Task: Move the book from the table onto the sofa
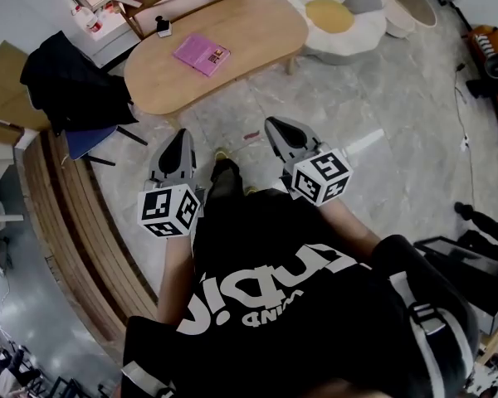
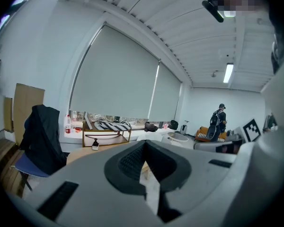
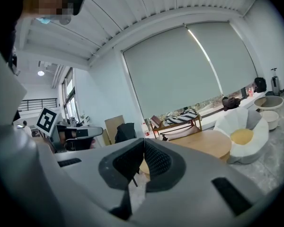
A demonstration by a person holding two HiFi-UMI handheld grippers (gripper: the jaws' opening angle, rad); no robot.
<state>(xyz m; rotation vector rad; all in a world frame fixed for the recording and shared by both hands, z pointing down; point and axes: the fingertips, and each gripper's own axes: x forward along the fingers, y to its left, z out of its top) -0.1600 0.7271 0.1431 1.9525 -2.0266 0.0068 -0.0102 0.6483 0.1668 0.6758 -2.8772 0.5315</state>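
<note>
Both grippers were empty with jaws clenched together: left gripper [image 1: 182, 133] and right gripper [image 1: 275, 123], held out over the floor. The pink book [image 1: 202, 54] lay flat on the oval table [image 1: 257, 31], well ahead of both, its long axis diagonal, far-left to near-right. The left gripper was more in line with it. The white seat [image 1: 361, 31], likely the sofa, stood right of the table.

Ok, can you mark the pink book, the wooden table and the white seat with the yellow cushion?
book [image 1: 201, 54], head view, middle of its pink cover.
table [image 1: 253, 27], head view, bare wooden top to the right of the book.
white seat [image 1: 329, 15], head view, on its yellow cushion.
</note>
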